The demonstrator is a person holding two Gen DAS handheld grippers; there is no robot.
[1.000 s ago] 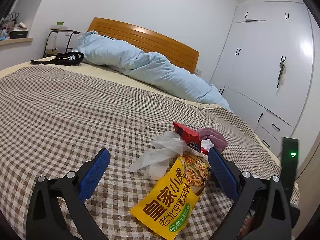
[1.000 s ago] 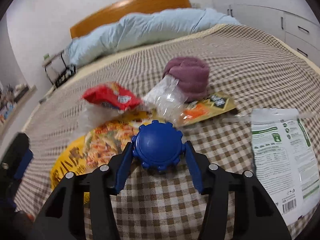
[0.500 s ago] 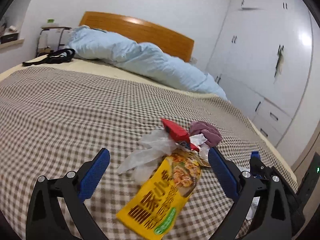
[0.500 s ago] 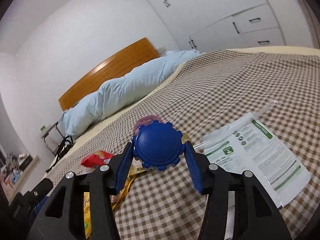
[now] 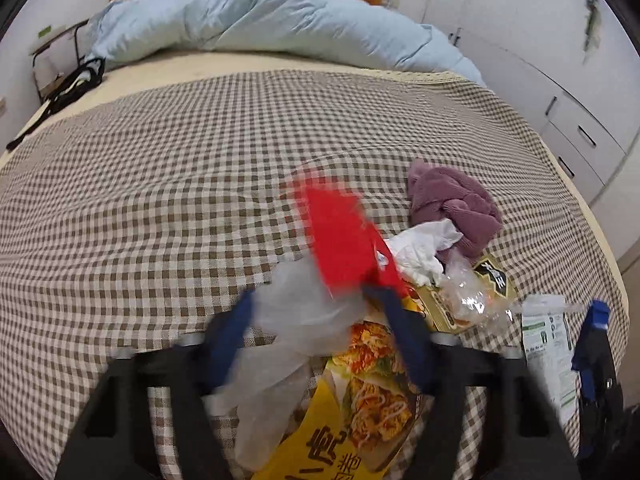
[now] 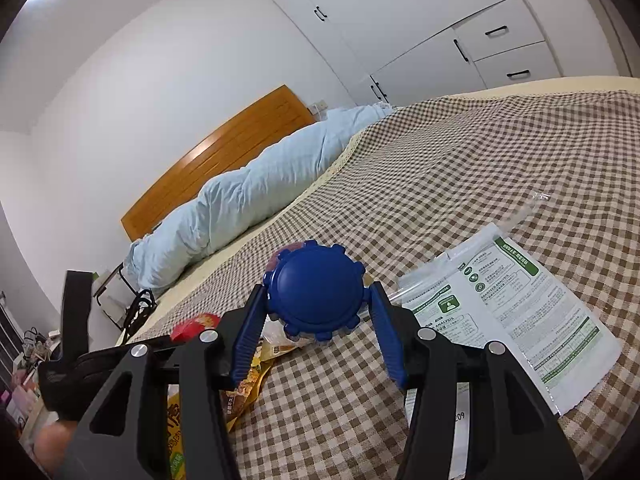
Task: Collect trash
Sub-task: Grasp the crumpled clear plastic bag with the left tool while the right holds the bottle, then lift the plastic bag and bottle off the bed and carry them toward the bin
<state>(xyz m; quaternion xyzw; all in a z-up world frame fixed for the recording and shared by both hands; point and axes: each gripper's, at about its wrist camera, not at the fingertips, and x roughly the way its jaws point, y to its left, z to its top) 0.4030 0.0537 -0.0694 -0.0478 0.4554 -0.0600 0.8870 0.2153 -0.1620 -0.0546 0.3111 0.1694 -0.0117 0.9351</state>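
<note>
The left tool [image 5: 316,320] has just been closing on the clear plastic bag [image 5: 296,320] and red wrapper [image 5: 344,240] on the bed [image 5: 160,200]; the right tool [image 6: 316,320] grips a blue lid [image 6: 316,292]; next, lift.

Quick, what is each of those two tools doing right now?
Left tool: jaws just closing around the clear plastic bag; firm grip cannot be told.
Right tool: closed on a blue round cap.

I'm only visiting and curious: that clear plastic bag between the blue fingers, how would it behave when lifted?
The clear plastic bag looks thin and crumpled, so it would probably hang limp and weigh little. The left gripper, whose jaws have just been closing around it, may also snag the red wrapper overlapping its top.
</note>
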